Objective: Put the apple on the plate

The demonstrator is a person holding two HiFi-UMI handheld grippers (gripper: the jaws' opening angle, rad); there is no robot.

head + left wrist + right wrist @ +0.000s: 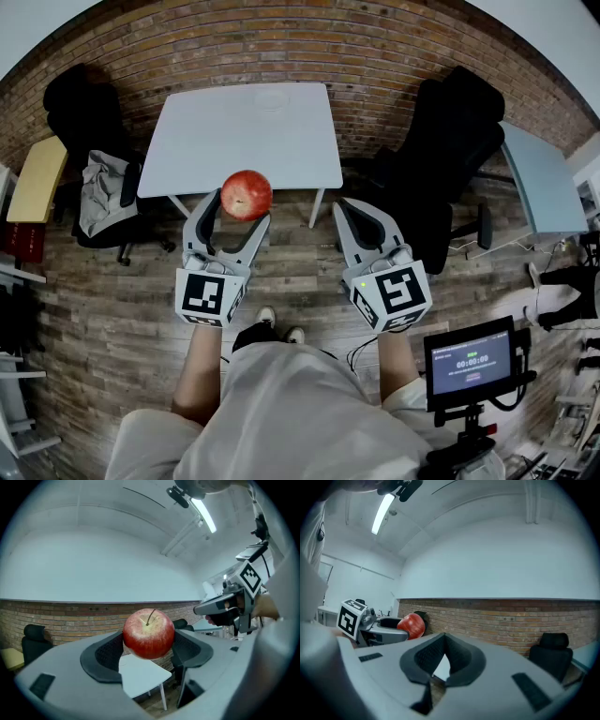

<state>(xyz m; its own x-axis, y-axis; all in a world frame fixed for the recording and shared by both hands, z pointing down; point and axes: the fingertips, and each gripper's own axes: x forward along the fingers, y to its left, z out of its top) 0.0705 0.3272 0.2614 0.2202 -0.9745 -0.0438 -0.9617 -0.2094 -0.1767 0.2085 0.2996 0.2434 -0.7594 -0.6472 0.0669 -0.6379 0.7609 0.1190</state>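
A red apple [247, 194] with a thin stem sits between the jaws of my left gripper [239, 212], which is shut on it and holds it in the air in front of the white table [202, 141]. In the left gripper view the apple [148, 633] fills the gap between the black pads [108, 654], stem up. A pale plate [272, 98] lies faintly visible at the table's far edge. My right gripper [354, 214] hovers level to the right of the apple, its jaws together with nothing in them. In the right gripper view its pads [423, 657] meet, and the apple [411, 625] shows at the left.
Black office chairs [450, 141] stand right of the table and another [80, 103] at the far left. A yellow side table [37, 178] is at the left, a second desk [539, 183] at the right. A small monitor [471, 361] on a stand sits near my right side. The floor is wood planks.
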